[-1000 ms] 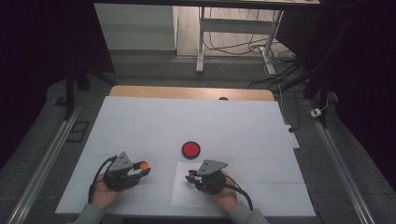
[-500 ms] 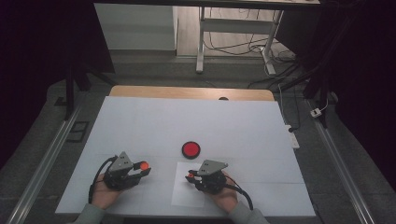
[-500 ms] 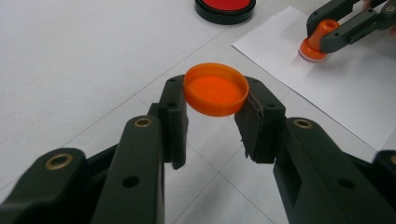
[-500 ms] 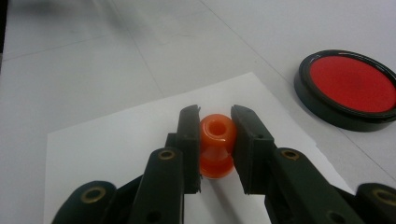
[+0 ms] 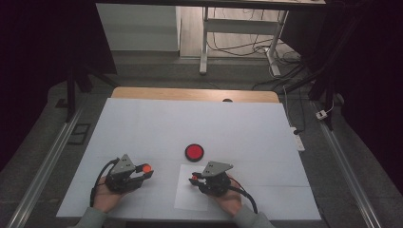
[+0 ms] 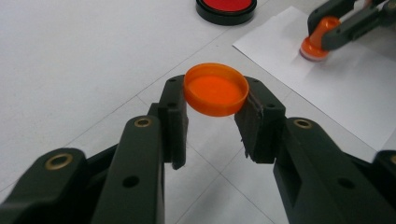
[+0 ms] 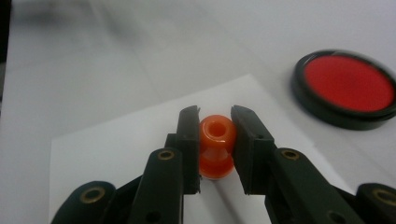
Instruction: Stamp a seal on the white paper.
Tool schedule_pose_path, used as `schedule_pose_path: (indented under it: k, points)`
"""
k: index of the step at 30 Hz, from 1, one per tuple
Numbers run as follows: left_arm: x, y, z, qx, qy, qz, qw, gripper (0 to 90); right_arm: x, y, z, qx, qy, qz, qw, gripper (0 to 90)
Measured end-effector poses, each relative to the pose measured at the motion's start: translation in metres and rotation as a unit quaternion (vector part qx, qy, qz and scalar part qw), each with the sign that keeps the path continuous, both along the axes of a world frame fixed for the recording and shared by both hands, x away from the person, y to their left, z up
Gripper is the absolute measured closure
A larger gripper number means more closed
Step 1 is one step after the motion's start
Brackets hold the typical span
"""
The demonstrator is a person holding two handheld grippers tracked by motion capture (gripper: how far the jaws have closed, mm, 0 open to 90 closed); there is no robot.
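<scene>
Two light, stiff, slippery plastic pieces: orange cap [image 6: 215, 88] pinched by its rim in left tool [image 6: 212, 114], orange stamp [image 7: 216, 147] clenched at its waist in right tool [image 7: 215, 140] on paper [image 7: 116, 144].

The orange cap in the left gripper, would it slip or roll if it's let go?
The orange cap looks like smooth, thin plastic, pinched only at its rim, so it may slip. Being round and shallow, it would probably land flat, though it could roll on edge.

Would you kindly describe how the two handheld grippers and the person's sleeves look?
Both the left gripper and the right gripper are black, each topped by a grey three-cornered plate and trailing a black cable. Their jaws carry brass-coloured rivets. The person wears grey sleeves.
</scene>
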State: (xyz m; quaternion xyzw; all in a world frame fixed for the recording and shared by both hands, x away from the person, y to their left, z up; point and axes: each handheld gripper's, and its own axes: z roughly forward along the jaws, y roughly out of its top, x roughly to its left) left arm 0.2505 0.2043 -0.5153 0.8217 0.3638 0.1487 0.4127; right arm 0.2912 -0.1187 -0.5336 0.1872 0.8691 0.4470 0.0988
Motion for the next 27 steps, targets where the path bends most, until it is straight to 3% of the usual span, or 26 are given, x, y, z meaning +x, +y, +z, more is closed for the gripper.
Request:
schedule_pose_path:
  k: [4, 9, 27]
  points:
    - [0.001, 0.001, 0.000, 0.000, 0.000, -0.001, 1.0000, 63.5, 0.003, -0.011, 0.016, 0.048, -0.012, -0.013, 0.9987, 72.4]
    - [0.000, 0.000, 0.000, 0.000, -0.001, -0.001, 1.0000, 63.4, 0.009, -0.022, 0.021, 0.073, -0.004, -0.037, 0.9966, 72.4]
    - [0.001, 0.001, 0.000, 0.001, -0.001, -0.002, 1.0000, 63.2, 0.013, -0.027, 0.023, 0.068, 0.000, -0.048, 0.9965, 72.2]
